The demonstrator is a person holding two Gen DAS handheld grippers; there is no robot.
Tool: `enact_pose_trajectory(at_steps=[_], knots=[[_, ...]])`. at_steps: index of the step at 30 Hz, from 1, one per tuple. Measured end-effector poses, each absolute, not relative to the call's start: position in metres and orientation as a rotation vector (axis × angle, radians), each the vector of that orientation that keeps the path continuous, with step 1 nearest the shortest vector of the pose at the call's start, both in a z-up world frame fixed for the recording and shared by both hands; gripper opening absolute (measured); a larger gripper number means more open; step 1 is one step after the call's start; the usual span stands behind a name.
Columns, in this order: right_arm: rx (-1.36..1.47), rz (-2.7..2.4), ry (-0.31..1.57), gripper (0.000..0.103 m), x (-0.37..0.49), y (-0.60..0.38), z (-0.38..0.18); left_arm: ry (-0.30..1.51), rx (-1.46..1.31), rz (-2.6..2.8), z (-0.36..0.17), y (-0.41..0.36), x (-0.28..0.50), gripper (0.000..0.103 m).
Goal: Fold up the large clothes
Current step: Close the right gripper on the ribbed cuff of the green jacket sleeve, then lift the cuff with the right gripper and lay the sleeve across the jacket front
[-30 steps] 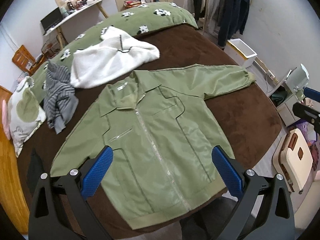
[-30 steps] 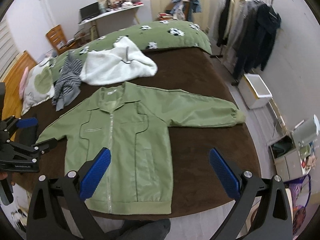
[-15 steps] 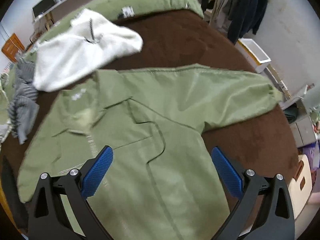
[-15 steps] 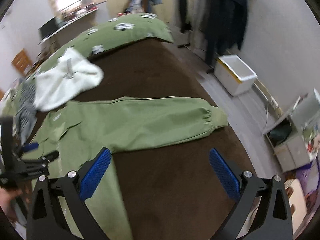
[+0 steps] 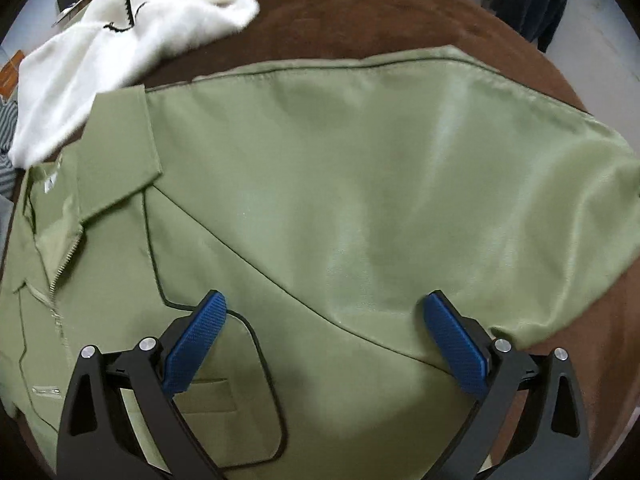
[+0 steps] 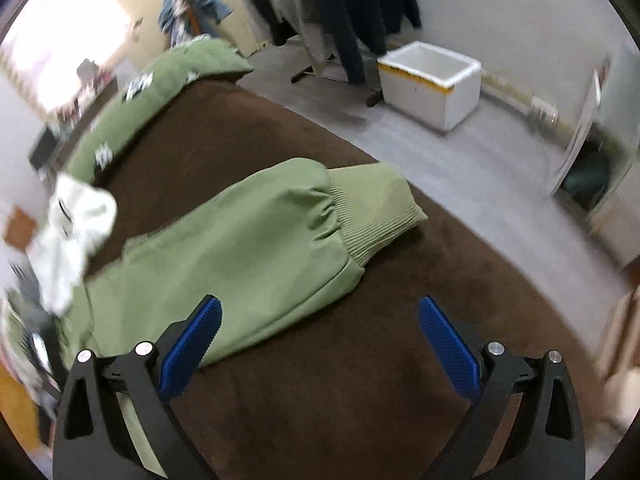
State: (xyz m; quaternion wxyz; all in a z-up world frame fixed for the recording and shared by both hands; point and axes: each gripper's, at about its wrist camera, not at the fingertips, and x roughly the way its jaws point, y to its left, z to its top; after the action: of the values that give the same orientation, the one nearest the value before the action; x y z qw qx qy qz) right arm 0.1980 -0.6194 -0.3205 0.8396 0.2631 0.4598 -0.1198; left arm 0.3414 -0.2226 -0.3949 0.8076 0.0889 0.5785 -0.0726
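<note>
On the brown bed a green jacket lies spread flat, front up, zip closed, its collar toward the head of the bed and one sleeve stretched out sideways so that the ribbed cuff ends close to the bed's side edge. It looks laid out this way so the sleeves can be turned in over the body first. The left hand-held gripper hangs low over the chest and shoulder on that sleeve's side, jaws spread wide and holding nothing, likely to pin or pinch the cloth where the fold line should run. The right hand-held gripper is also wide apart and empty, low over the bare bed cover just beside the sleeve's lower edge, short of the cuff; that suits a reach for the sleeve end. A white fleece garment lies beyond the collar, near the jacket, far enough up the bed not to hinder the fold
</note>
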Motion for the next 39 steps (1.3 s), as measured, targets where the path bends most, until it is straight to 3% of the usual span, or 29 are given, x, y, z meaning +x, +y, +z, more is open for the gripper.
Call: enact_pose_trajectory(at_steps=[12, 14, 16, 18, 21, 31, 39], knots=[[0.869, -0.165, 0.871, 0.086, 0.230, -0.666, -0.363, 1.231, 0.182, -0.139, -0.392, -0.228, 0.337, 0.098], [0.893, -0.178, 0.877, 0.076, 0.235, -0.670, -0.369, 1.231, 0.180, -0.140, -0.392, -0.227, 0.339, 0.098], [0.896, -0.197, 0.880, 0.053, 0.236, -0.673, -0.371, 1.230, 0.181, -0.138, -0.393, -0.226, 0.337, 0.098], [0.911, -0.190, 0.865, 0.037, 0.234, -0.675, -0.371, 1.229, 0.178, -0.139, -0.392, -0.227, 0.337, 0.098], [0.874, -0.182, 0.875, 0.024, 0.235, -0.672, -0.373, 1.228, 0.174, -0.147, -0.394, -0.231, 0.334, 0.098], [0.823, -0.162, 0.874, 0.019, 0.238, -0.667, -0.358, 1.231, 0.165, -0.149, -0.394, -0.227, 0.339, 0.098], [0.607, -0.064, 0.807, 0.018, 0.242, -0.614, -0.273, 1.242, 0.144, -0.137, -0.384, -0.228, 0.336, 0.097]])
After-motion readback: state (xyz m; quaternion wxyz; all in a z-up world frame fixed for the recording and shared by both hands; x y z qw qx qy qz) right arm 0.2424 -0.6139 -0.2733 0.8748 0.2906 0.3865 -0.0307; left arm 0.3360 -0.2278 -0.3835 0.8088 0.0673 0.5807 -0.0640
